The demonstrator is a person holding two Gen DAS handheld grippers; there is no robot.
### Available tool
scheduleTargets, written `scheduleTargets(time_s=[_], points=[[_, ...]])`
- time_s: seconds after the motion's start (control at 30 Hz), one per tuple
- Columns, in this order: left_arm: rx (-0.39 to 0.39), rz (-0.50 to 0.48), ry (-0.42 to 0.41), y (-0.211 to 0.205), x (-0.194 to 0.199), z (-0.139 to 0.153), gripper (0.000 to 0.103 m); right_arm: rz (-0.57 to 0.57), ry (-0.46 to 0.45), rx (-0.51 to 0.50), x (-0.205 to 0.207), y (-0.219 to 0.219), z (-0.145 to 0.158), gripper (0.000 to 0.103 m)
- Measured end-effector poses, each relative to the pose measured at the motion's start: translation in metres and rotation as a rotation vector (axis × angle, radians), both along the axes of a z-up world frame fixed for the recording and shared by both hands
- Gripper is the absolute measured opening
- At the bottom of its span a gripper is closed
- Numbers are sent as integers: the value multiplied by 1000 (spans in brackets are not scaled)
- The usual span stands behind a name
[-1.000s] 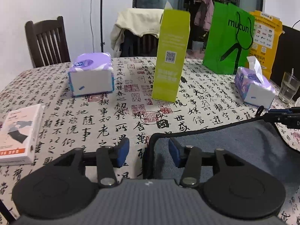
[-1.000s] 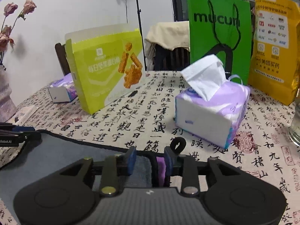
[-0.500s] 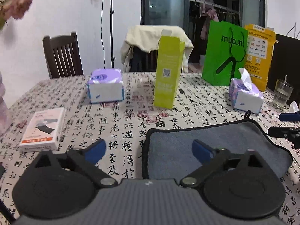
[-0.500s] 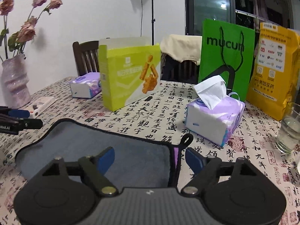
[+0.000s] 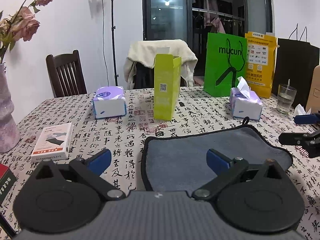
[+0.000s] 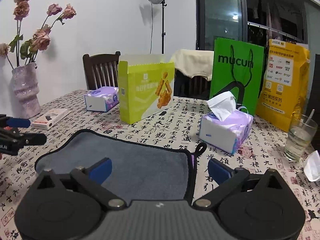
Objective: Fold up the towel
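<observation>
We saw the towel [image 5: 210, 156] lying flat on the table [image 5: 124, 132], a soft, napped grey-blue cloth with a black bound edge, rounded corners and a small black hanging loop [image 6: 200, 148] at one corner, folded over itself so its edges lay doubled. The left gripper [image 5: 158, 160] had its blue-padded fingers spread wide and held nothing; the towel's left border lay between them, below its tips. The right gripper [image 6: 159, 169] was equally wide open and empty, with the towel's right border and loop between its fingers. Each tool's tip showed at the far side of the other's view. The tablecloth was printed with black Chinese calligraphy and red seal stamps. Beyond the grippers stood an open lime-green carton [image 6: 145, 90] bearing a QR code, a glossy green paper bag [image 5: 225, 64] reading "mucun", and a yellow bag [image 6: 282, 84] with small printing we could not read. Two purple-and-white tissue packs [image 5: 109, 105] [image 6: 226, 128] flanked the carton, well apart. To the right stood a glass of water [image 6: 299, 138], to the left a small white box [image 5: 53, 142] and a vase [image 6: 25, 90] of dried roses
</observation>
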State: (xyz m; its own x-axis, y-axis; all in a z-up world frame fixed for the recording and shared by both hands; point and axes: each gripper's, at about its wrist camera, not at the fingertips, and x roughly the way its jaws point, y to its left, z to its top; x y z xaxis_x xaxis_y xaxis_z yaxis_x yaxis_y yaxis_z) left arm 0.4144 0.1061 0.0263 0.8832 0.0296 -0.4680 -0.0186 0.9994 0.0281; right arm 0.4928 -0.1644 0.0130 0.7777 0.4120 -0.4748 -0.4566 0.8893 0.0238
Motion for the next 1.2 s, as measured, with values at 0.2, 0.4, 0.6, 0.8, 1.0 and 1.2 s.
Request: scheduleTargets(time_s=[0.2, 0.4, 0.6, 0.8, 1.0, 1.2], points=[[8, 4, -16, -4, -23, 4, 103, -5, -16, -7, -22, -5, 4, 102], [16, -1, -53, -11, -55, 11, 103, -8, -35, 1, -48, -9, 11, 103], [25, -12, -77, -21, -89, 15, 103, -7, -42, 26, -77, -14, 17, 103], [11, -12, -80, -28, -121, 14, 103, -1, -57, 32, -109, -17, 22, 103], [17, -10, -89, -37, -151, 14, 103, 14, -61, 47, -142, -21, 24, 103], [5, -5, -90, -44, -177, 13, 103, 14, -62, 50, -171, -26, 23, 103]])
